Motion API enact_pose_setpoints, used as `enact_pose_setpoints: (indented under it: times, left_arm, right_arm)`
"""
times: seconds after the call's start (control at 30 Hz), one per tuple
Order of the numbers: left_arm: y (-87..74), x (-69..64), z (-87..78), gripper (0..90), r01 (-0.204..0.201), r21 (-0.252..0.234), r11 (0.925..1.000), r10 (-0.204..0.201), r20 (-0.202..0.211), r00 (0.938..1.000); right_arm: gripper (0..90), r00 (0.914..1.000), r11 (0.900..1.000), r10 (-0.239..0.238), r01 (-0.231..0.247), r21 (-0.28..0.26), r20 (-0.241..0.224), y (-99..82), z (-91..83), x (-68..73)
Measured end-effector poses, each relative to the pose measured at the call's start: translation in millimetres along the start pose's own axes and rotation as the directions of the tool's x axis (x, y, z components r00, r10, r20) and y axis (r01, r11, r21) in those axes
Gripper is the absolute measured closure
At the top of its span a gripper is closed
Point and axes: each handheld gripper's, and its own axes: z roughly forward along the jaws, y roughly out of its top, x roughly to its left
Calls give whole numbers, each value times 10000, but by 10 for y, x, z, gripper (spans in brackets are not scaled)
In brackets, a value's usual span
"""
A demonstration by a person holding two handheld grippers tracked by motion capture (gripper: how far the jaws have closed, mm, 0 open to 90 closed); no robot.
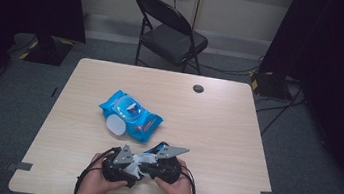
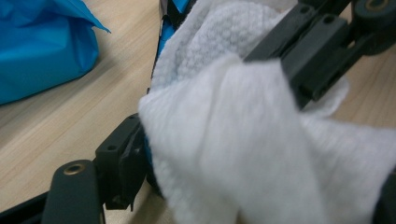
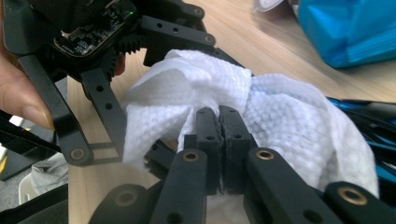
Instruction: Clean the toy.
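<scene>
A white wipe (image 1: 141, 164) is bunched between my two grippers near the table's front edge. My right gripper (image 3: 219, 126) is shut on a fold of the wipe (image 3: 285, 116), its jaws pressed together. My left gripper (image 2: 257, 177) stands wide, with the wipe (image 2: 233, 140) draped between its jaws and lying against one blue pad; I see no squeeze. In the high view the left gripper (image 1: 136, 167) and the right gripper (image 1: 152, 162) meet tip to tip, each in a hand. A blue wipes pack (image 1: 132, 114) lies mid-table, its white lid (image 1: 117, 124) flipped open.
The wooden table (image 1: 225, 134) has a cable hole (image 1: 198, 88) near its far edge. A black folding chair (image 1: 171, 31) stands behind it. Dark curtains hang at both sides, with cables on the floor at the right.
</scene>
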Motion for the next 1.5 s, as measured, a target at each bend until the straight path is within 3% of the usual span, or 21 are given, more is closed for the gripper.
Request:
enact_pose_setpoints:
  times: [1.13,1.5]
  left_arm:
    - [0,0,0,256,2,-5,10000,-2,0,10000]
    - [0,0,0,256,1,-2,10000,-1,-1,10000]
  right_arm:
    - [884,9966,9991,425,-429,45,707,-130,-367,-285]
    - [884,9903,9970,754,-769,83,1169,-204,-537,-429]
